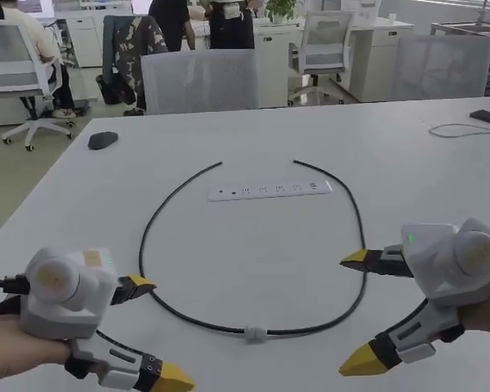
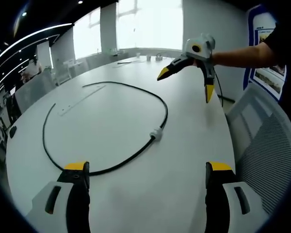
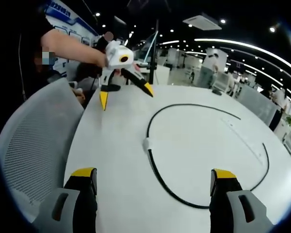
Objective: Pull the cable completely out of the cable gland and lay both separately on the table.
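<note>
A long black cable (image 1: 147, 220) lies in an open loop on the white table (image 1: 229, 261). The small white cable gland (image 1: 255, 332) sits on it at the loop's near side, midway between the two grippers. My left gripper (image 1: 157, 331) is at the near left, open and holding nothing. To the near right my right gripper (image 1: 353, 312) is open too, just beside the cable. The left gripper view has its jaws (image 2: 148, 167) spread wide, the gland (image 2: 156, 133) ahead and the right gripper (image 2: 185, 85) beyond. The right gripper view has the gland (image 3: 146, 144) ahead of the open right gripper (image 3: 154, 173).
A white power strip (image 1: 269, 190) lies inside the loop's far part. A dark mouse (image 1: 103, 140) rests at the far left, and a thin grey cable (image 1: 461, 127) with a dark device (image 1: 488, 117) at the far right. Mesh chairs (image 1: 200, 80) stand behind the table.
</note>
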Tool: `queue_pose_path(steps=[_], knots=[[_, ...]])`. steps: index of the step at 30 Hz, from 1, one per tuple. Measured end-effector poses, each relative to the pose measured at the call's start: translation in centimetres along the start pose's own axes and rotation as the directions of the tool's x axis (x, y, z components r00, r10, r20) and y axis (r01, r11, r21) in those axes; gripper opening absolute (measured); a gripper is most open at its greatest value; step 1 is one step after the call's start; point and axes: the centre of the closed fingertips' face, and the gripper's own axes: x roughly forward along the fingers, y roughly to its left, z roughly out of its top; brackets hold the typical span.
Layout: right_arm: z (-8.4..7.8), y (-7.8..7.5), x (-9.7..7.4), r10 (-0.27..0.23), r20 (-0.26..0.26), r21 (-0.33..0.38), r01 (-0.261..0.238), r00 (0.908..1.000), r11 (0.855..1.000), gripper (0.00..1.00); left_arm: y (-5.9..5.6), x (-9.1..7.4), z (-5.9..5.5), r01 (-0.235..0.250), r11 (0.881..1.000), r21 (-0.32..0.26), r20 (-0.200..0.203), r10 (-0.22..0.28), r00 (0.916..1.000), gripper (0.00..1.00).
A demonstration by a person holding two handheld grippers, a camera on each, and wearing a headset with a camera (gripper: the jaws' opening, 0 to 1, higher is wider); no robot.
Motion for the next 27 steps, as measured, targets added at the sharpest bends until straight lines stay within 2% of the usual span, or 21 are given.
queue_pose_path(steps=[3,10,18,20,21,24,27], knots=[[-0.1,0.5,0.3,0.026,-0.013,0.052,-0.025,0.9996,0.998,0.92,0.0,0.2,0.0,0.001,1.0,-0.003,-0.008,-0.001,1.0,0.98],[-0.3,0.6,1.1,0.041,-0.022,0.038,-0.041,0.9989,0.998,0.87,0.0,0.6,-0.4,0.012,1.0,-0.009,-0.014,-0.012,0.9998,0.98],[-0.3,0.4,3.0,0.058,-0.03,0.044,-0.057,0.9979,0.997,0.76,-0.3,1.0,-0.3,0.021,1.0,-0.009,-0.01,-0.021,0.9997,0.98],[-0.3,0.2,3.6,0.05,-0.037,0.038,-0.049,0.9981,0.998,0.71,-0.2,1.2,-0.8,0.02,1.0,0.009,-0.032,-0.02,0.9993,0.98],[-0.1,0.1,3.9,0.043,-0.035,0.03,-0.042,0.9985,0.999,0.67,-0.2,1.2,-1.5,0.024,0.999,0.038,-0.074,-0.021,0.9971,0.98],[0.4,0.3,4.9,0.055,-0.029,0.03,-0.054,0.998,0.998,0.57,-0.5,1.3,-1.5,0.037,0.999,0.006,-0.049,-0.036,0.9981,0.95],[0.8,0.6,6.0,0.073,-0.018,0.027,-0.073,0.9971,0.997,0.57,-0.3,1.4,-1.4,0.028,1.0,-0.001,-0.045,-0.028,0.9986,0.95]])
